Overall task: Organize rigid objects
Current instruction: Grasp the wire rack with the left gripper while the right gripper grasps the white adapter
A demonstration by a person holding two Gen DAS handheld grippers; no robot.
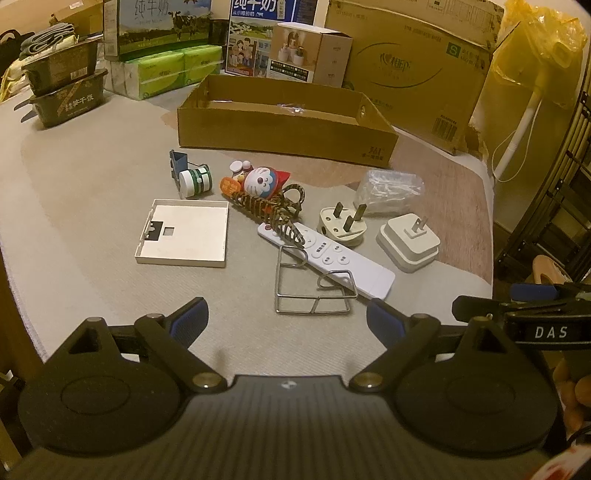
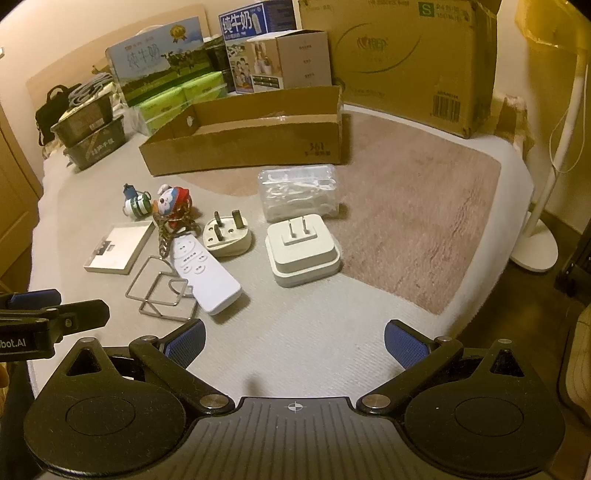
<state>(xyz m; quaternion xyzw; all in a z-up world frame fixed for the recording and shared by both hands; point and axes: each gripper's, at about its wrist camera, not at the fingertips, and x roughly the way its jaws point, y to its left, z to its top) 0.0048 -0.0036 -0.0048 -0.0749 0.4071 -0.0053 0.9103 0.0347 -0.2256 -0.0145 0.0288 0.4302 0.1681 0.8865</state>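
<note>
A low open cardboard tray stands at the back of the bed. In front of it lie a white remote, a wire rack, a patterned hair claw, a cartoon cat toy, a round three-pin plug, a square white adapter, a flat white square plate, a green-striped roll and a clear plastic box. My left gripper and right gripper both hover open near the front edge, holding nothing.
Milk cartons, green tissue packs, dark tubs and a large cardboard box line the back. A white lamp stand rises at the right beside the bed edge. A brown patch covers the bed's right side.
</note>
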